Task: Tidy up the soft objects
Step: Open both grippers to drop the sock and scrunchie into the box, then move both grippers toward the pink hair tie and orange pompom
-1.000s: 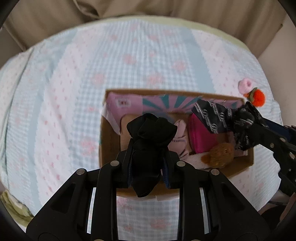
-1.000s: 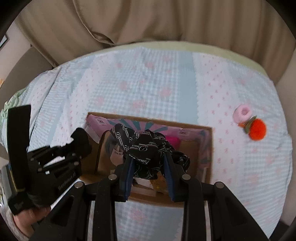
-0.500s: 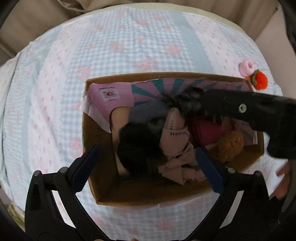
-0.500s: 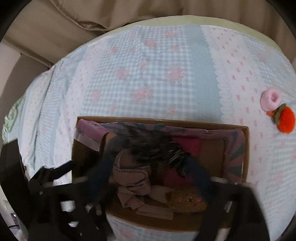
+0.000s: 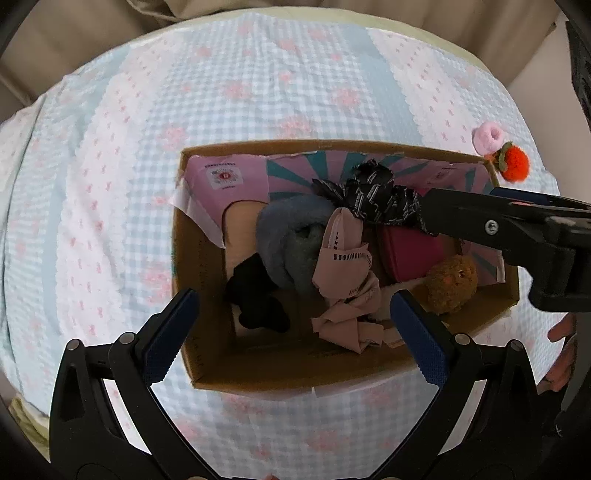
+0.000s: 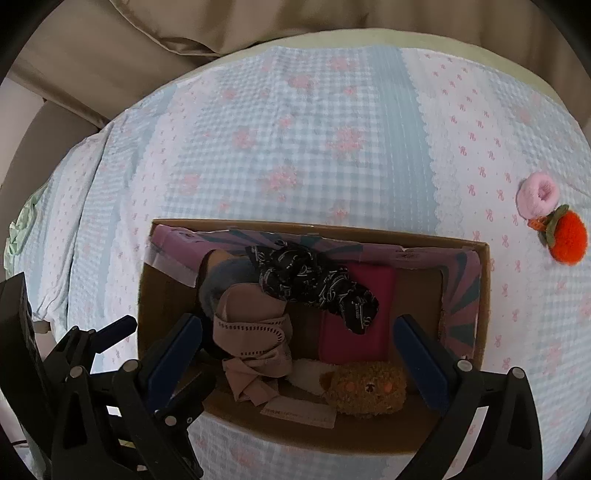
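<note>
An open cardboard box (image 5: 207, 354) (image 6: 484, 288) sits on the bed. Inside lie a black cloth (image 5: 255, 295), a grey-blue fuzzy roll (image 5: 291, 236), a beige garment (image 5: 347, 273) (image 6: 255, 332), a black patterned scarf (image 5: 376, 199) (image 6: 314, 280), a magenta item (image 5: 410, 251) (image 6: 354, 332) and a brown plush (image 5: 450, 284) (image 6: 365, 391). My left gripper (image 5: 291, 325) is open and empty above the box's near left part. My right gripper (image 6: 295, 350) is open and empty above the box; its fingers (image 5: 480, 218) reach in from the right beside the scarf.
A pink fuzzy ring (image 5: 487, 136) (image 6: 537, 192) and an orange-red pompom with a green leaf (image 5: 513, 166) (image 6: 567, 236) lie on the checked bedspread (image 5: 295, 81) right of the box. Beige curtains (image 6: 184, 29) hang behind the bed.
My left gripper opened and dropped the black cloth into the box. My right gripper opened and let go of the patterned scarf, which now lies in the box. Both grippers moved over the box.
</note>
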{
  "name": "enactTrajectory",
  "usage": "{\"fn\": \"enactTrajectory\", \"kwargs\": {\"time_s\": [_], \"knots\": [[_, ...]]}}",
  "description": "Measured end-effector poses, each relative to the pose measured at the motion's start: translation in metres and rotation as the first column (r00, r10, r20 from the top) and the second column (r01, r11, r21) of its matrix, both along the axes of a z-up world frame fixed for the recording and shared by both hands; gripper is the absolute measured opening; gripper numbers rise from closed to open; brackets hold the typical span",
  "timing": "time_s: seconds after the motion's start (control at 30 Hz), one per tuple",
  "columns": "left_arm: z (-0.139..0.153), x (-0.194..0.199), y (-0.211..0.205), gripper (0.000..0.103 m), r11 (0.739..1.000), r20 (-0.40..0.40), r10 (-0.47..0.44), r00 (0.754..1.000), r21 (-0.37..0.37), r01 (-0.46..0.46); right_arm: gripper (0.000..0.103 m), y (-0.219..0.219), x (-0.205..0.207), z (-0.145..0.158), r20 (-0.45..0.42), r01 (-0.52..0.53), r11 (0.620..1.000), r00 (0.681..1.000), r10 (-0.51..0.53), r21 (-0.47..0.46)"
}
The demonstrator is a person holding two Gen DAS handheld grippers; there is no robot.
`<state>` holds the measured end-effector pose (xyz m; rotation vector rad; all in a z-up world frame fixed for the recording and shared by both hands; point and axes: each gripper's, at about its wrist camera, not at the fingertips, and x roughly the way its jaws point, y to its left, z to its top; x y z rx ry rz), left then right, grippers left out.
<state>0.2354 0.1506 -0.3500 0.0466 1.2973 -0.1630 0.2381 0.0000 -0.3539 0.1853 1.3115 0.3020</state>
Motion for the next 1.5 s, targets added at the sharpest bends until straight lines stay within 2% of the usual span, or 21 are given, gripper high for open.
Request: {"fn": "enactTrajectory", "kwargs": {"time_s": [0.23,0.5,0.57,0.7,0.77,0.87,1.0,1.17,1.37,1.5], "knots": [[0.037,-0.012,-0.003,0.103,1.000,0.055,0.029,0.998,0.002,-0.029,0.103,-0.010,-0.018,0.035,0.066,-0.007,1.000,0.998,0.008,-0.013],[0.111,-0.052,-0.016,0.103,0.996,0.174,0.048,0.984,0.072,-0.061,0.103,-0.033,-0.069,0.116,0.228,-0.006,0.995,0.973,0.028,-0.098],[0.132,-0.066,-0.022,0.103,0.994,0.216,0.048,0.975,0.089,-0.068,0.103,-0.046,-0.090,0.139,0.276,0.004,0.994,0.961,0.028,-0.114],[0.161,-0.088,-0.040,0.103,0.989,0.279,0.048,0.959,0.120,-0.085,0.103,-0.078,-0.117,0.165,0.320,0.033,0.995,0.947,-0.002,-0.093],[0.170,-0.093,-0.049,0.103,0.989,0.293,0.057,0.954,0.112,-0.093,0.103,-0.099,-0.128,0.174,0.343,0.065,0.994,0.939,-0.032,-0.084],[0.180,-0.094,-0.067,0.103,0.995,0.301,0.044,0.953,0.072,-0.069,0.103,-0.129,-0.141,0.182,0.370,0.123,0.988,0.926,-0.079,-0.097],[0.186,-0.088,-0.106,0.103,0.996,0.317,-0.023,0.948,0.089,-0.006,0.103,-0.166,-0.146,0.187,0.385,0.171,0.980,0.915,-0.120,-0.101],[0.188,-0.066,-0.152,0.103,0.996,0.316,-0.083,0.945,0.063,0.067,0.103,-0.219,-0.139,0.183,0.386,0.227,0.967,0.907,-0.168,-0.113],[0.172,-0.019,-0.214,0.103,0.984,0.275,-0.178,0.945,0.067,0.166,0.103,-0.266,-0.112,0.166,0.384,0.232,0.965,0.908,-0.168,-0.125],[0.144,0.032,-0.252,0.103,0.975,0.213,-0.220,0.952,0.028,0.220,0.103,-0.291,-0.081,0.140,0.372,0.213,0.970,0.915,-0.155,-0.120]]}}
